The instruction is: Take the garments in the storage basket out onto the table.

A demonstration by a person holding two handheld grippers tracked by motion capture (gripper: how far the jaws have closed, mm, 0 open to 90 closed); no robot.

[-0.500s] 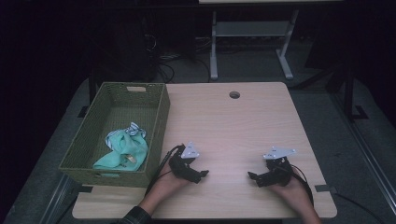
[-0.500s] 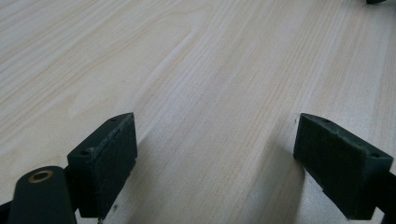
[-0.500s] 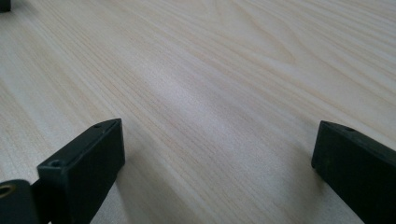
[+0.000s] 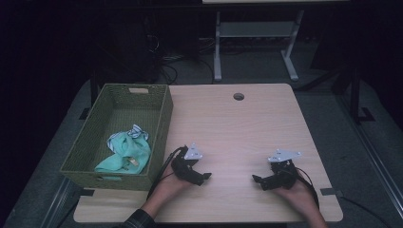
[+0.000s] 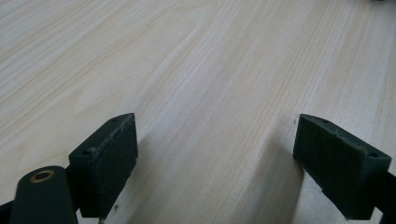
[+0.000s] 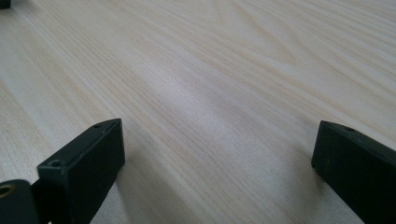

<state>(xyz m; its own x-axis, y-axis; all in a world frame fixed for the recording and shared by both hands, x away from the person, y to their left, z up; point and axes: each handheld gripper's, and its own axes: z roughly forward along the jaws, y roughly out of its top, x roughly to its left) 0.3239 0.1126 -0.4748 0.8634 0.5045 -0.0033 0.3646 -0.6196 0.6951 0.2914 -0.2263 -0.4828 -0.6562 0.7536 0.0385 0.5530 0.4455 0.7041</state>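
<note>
Pale wooden table (image 4: pixel 237 128), dark room

Basket (image 4: pixel 157 118) at table's (image 4: pixel 237 128) left edge — cloth (image 4: pixel 126 152) inside, grippers near front.

Black hand-held gripper (image 4: pixel 207 176) bodies, grey three-cornered top plates, trailing black cables; dark plaid sleeve (image 4: pixel 135 220)

I can read no text, label, brand, number or sign anywhere here: not on the tabletop (image 4: pixel 237 128), not on the woven basket (image 4: pixel 159 123), not on the cloth (image 4: pixel 128 152) lying in it.
</note>
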